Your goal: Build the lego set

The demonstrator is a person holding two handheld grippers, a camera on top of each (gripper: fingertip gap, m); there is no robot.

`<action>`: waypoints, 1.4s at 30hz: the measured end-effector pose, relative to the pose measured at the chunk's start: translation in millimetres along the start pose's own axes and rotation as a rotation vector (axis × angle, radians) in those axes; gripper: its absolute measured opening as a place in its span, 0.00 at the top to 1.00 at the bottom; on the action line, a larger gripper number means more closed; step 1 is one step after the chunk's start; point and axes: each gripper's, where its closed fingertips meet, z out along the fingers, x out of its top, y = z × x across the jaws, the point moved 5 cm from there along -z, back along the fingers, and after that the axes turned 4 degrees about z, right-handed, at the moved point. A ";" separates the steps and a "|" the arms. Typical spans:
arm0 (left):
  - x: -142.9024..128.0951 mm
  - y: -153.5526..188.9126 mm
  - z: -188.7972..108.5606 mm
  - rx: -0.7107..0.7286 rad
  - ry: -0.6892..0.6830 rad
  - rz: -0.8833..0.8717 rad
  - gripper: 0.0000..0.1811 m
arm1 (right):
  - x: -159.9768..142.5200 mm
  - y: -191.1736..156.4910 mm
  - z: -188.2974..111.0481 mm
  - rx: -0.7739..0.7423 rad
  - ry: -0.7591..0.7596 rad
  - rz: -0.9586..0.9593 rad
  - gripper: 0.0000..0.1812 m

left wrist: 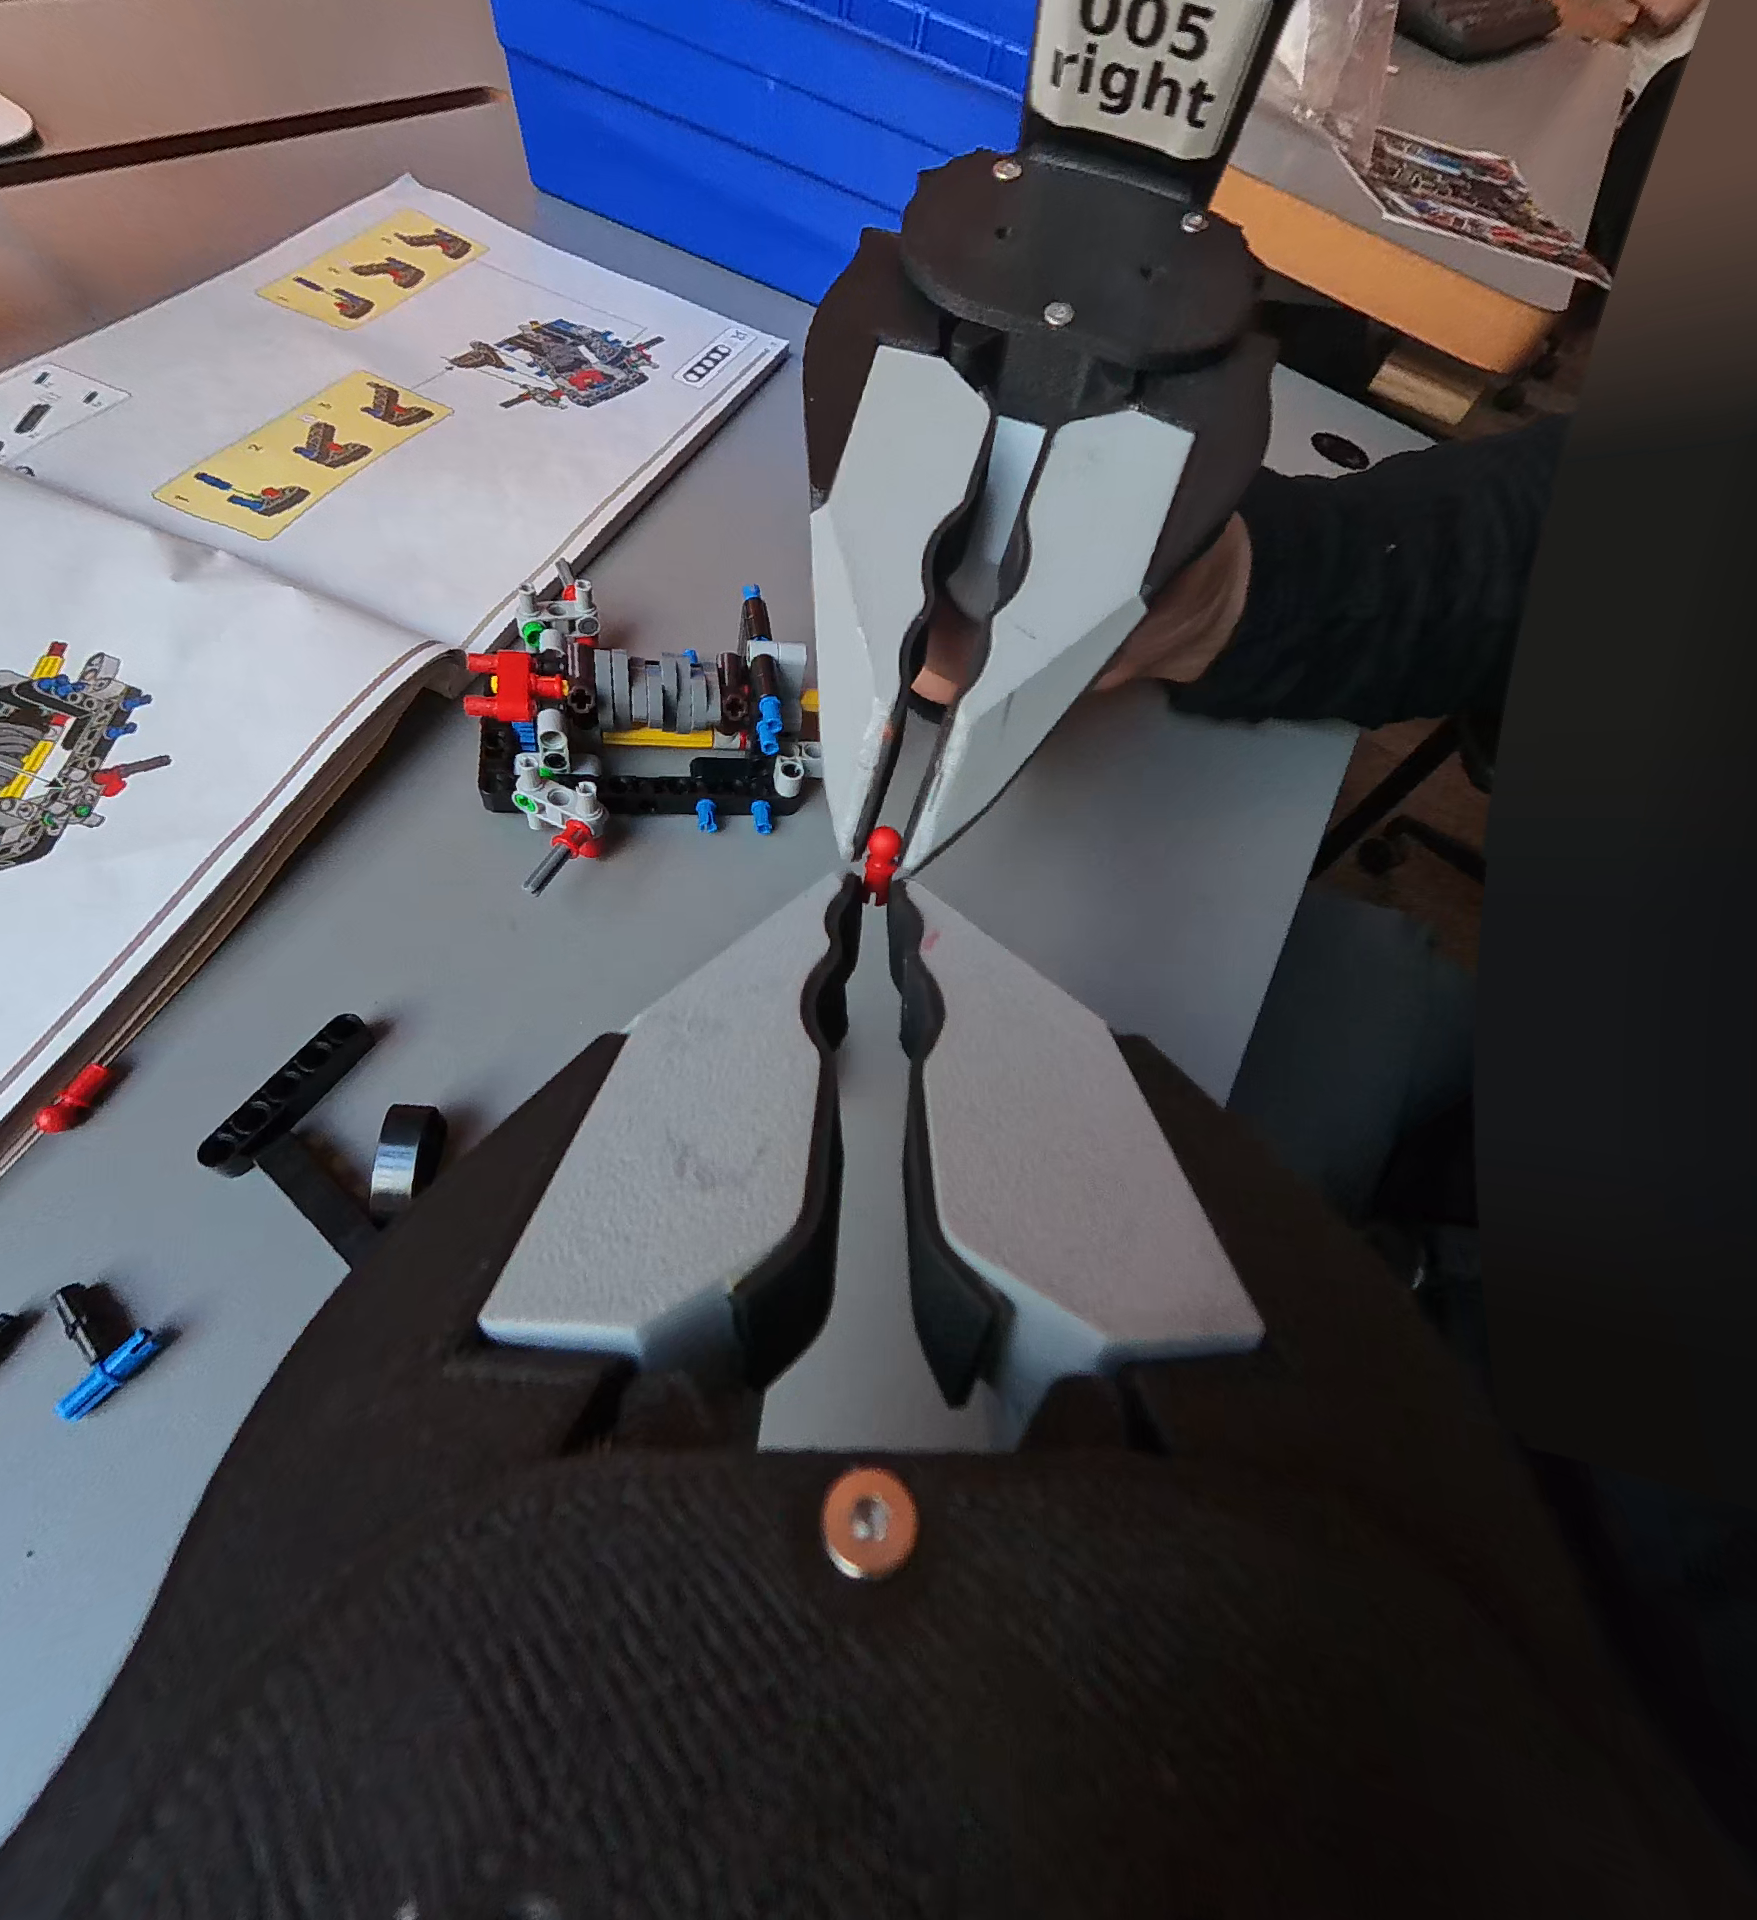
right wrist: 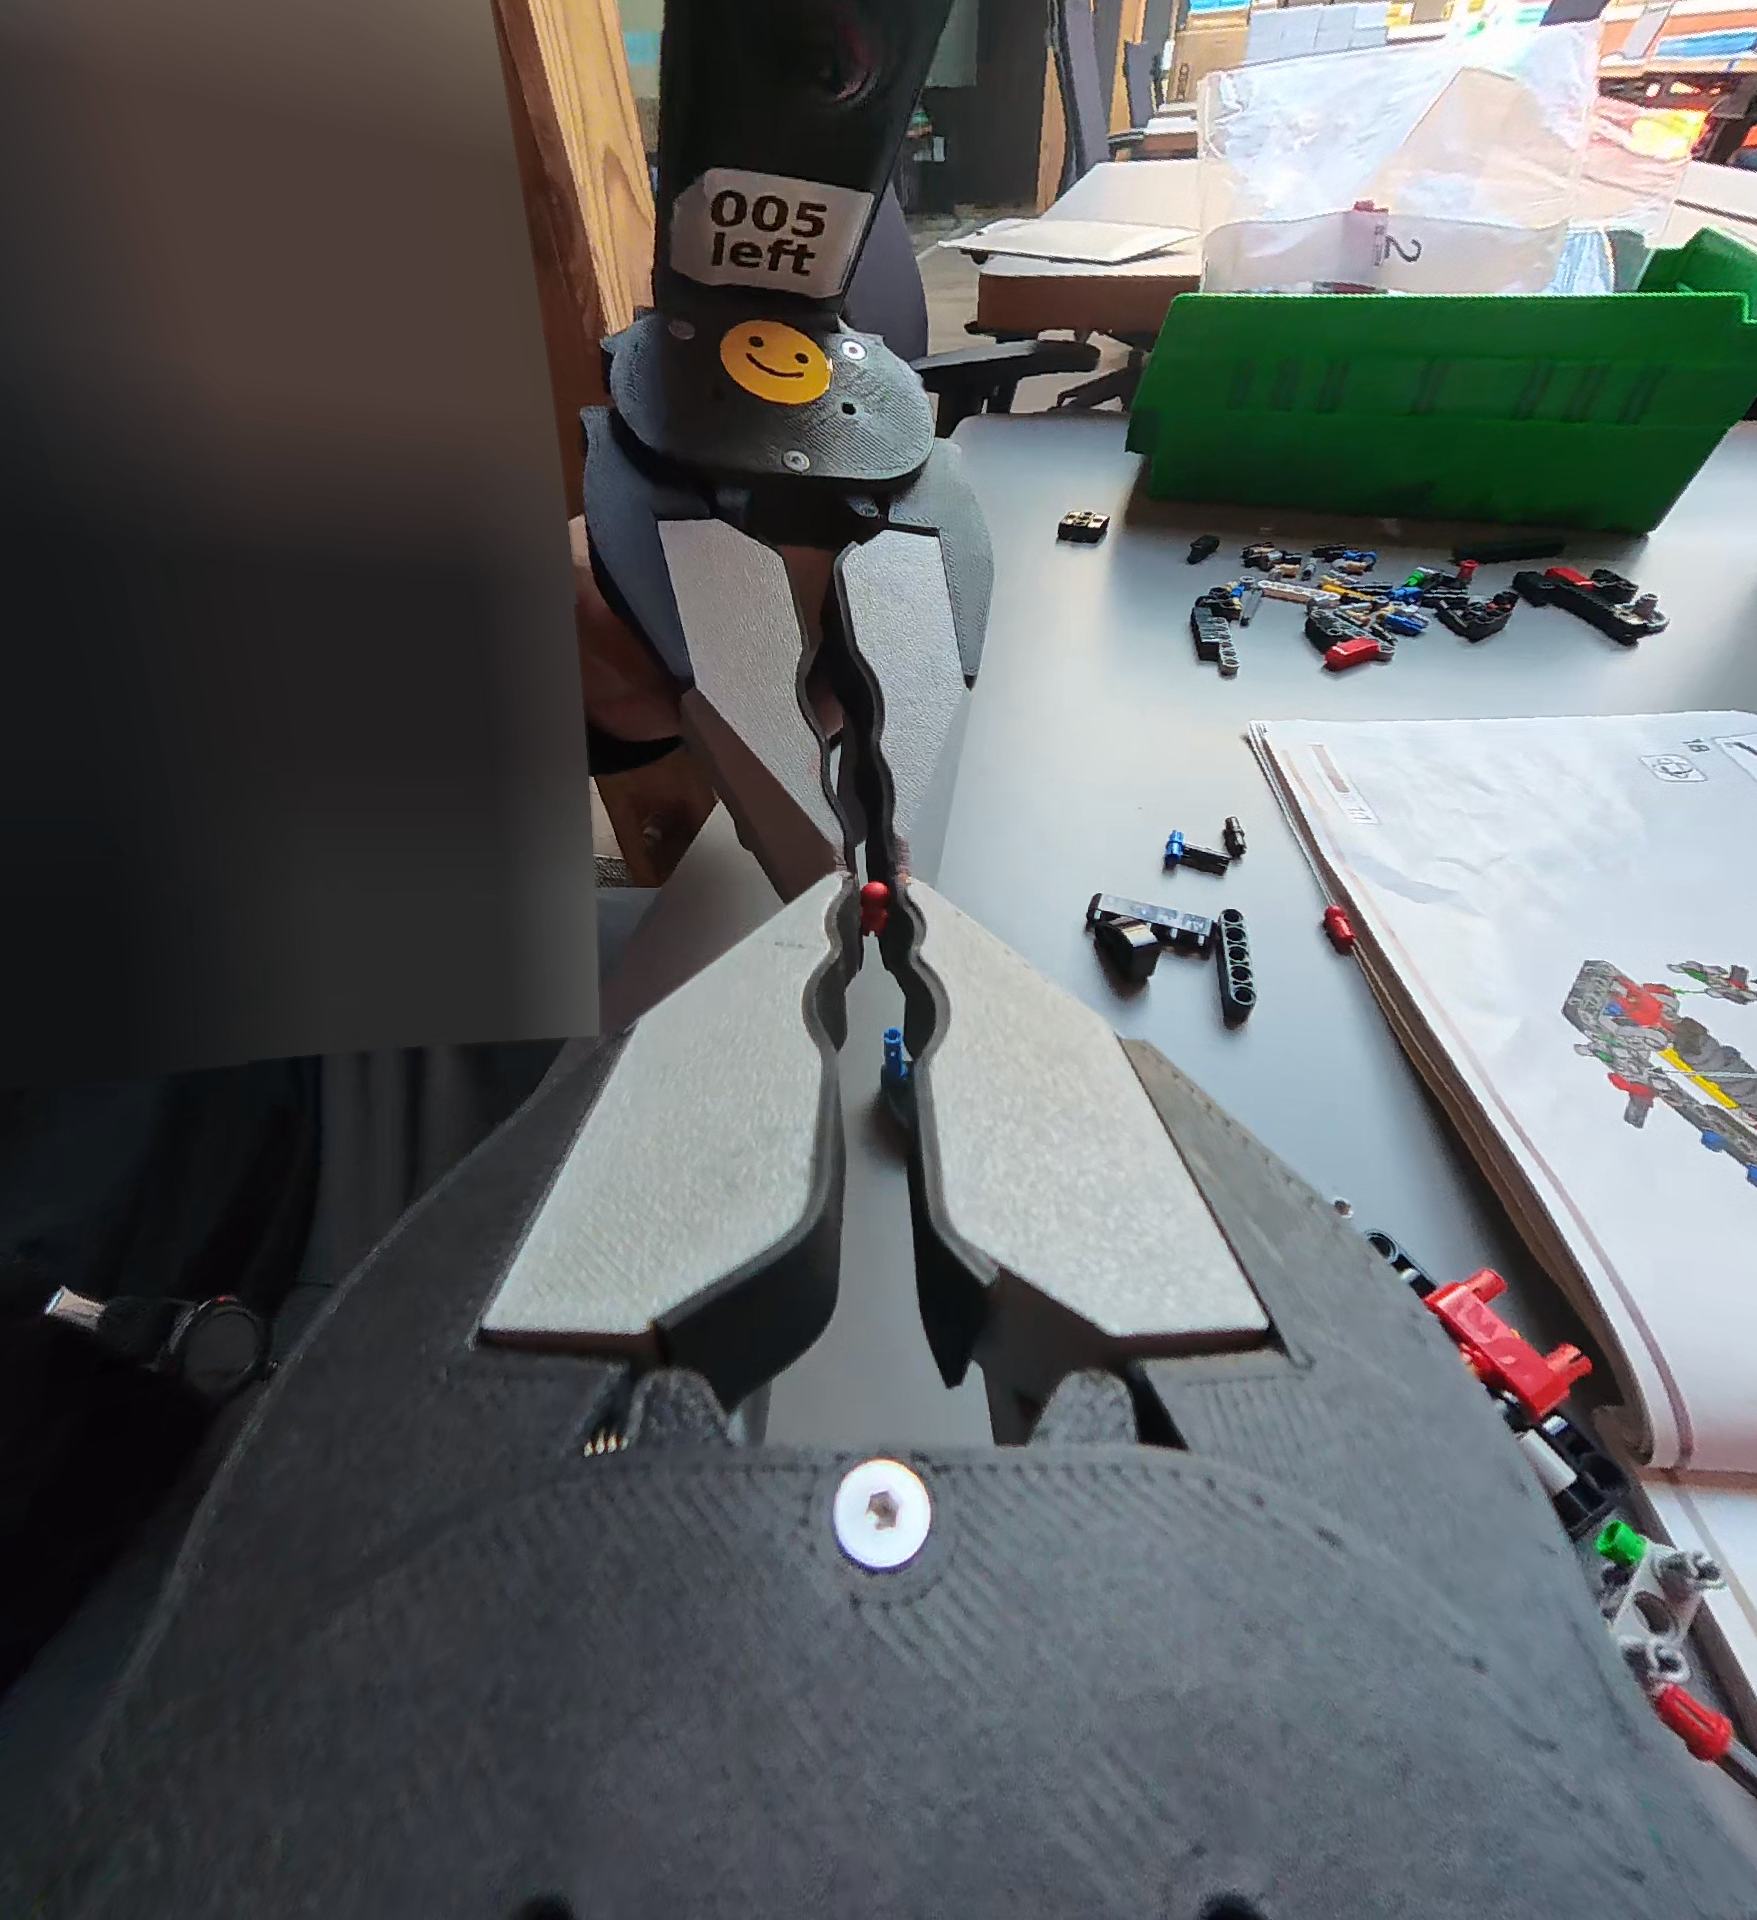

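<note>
A small red pin [left wrist: 880, 862] hangs in the air above the grey table, pinched between the two grippers, which meet tip to tip. My left gripper [left wrist: 869, 896] is shut on its lower end. My right gripper [left wrist: 882, 847] comes in from the far side and is shut on its ball end. In the right wrist view the red pin [right wrist: 874, 906] sits between my right gripper's tips [right wrist: 874, 891], with the left gripper [right wrist: 876, 864] just beyond. The part-built lego assembly [left wrist: 645, 717] stands left of the grippers, by the open instruction booklet [left wrist: 230, 540].
Loose parts lie on the table at front left: a black beam [left wrist: 287, 1091], a black ring [left wrist: 406, 1158], a red pin [left wrist: 74, 1096] and a blue pin [left wrist: 105, 1371]. A blue bin [left wrist: 749, 135] stands behind. A green bin [right wrist: 1456, 405] and a pile of parts [right wrist: 1404, 608] lie farther off. The tips of both grippers are at nearly the same place.
</note>
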 end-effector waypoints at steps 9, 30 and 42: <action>-16.0 -9.3 -1.6 0.015 -0.114 0.057 0.88 | -2.1 7.4 -2.6 -0.034 -0.024 0.040 0.99; -50.1 -15.9 19.3 -0.097 -0.300 0.077 0.92 | -46.7 10.9 26.0 -0.077 -0.401 0.114 0.99; -51.0 -4.9 21.4 -0.206 -0.311 0.068 0.92 | -50.3 -5.8 19.8 -0.089 -0.402 0.042 0.99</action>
